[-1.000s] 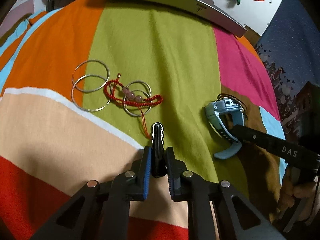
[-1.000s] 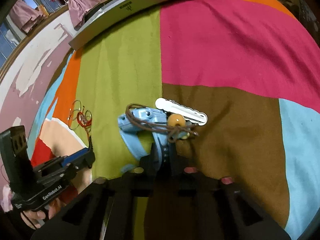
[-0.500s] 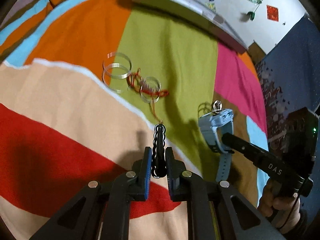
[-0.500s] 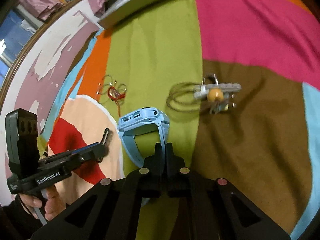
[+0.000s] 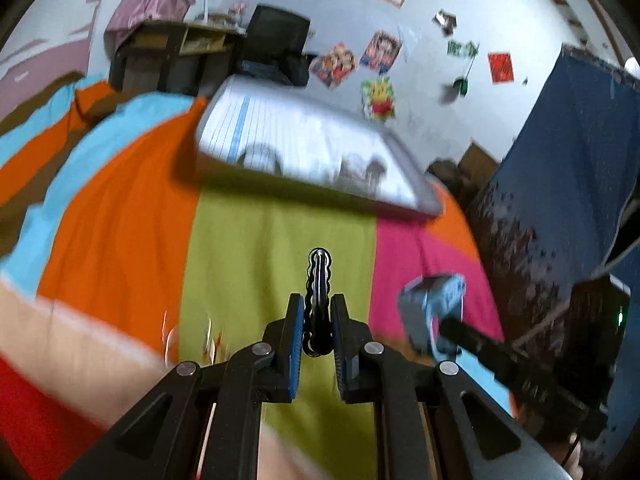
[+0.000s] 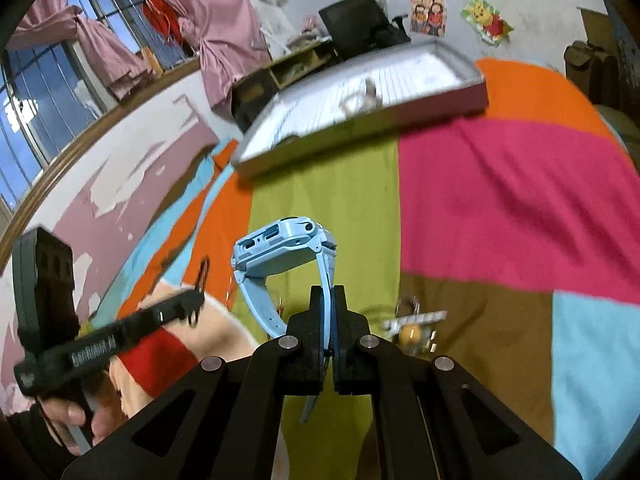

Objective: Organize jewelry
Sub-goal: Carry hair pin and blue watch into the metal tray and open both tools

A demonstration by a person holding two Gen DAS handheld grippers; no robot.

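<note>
My left gripper (image 5: 317, 322) is clamped on a black wavy hair clip (image 5: 318, 280), which stands upright between the blue pads, lifted above the green stripe of the patchwork blanket (image 5: 256, 264). My right gripper (image 6: 328, 322) pinches the strap of a light blue watch (image 6: 282, 252), its case raised above the fingertips. Below it, a white clip with an orange bead (image 6: 412, 326) lies on the brown patch. Farther off, a shallow grey tray (image 6: 360, 120) sits at the blanket's far edge.

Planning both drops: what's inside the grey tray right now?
The tray shows a white lined floor with a thin ring-like loop and a small dark piece. Motion blur hides what they are, and the near wall covers the floor's front strip.
</note>
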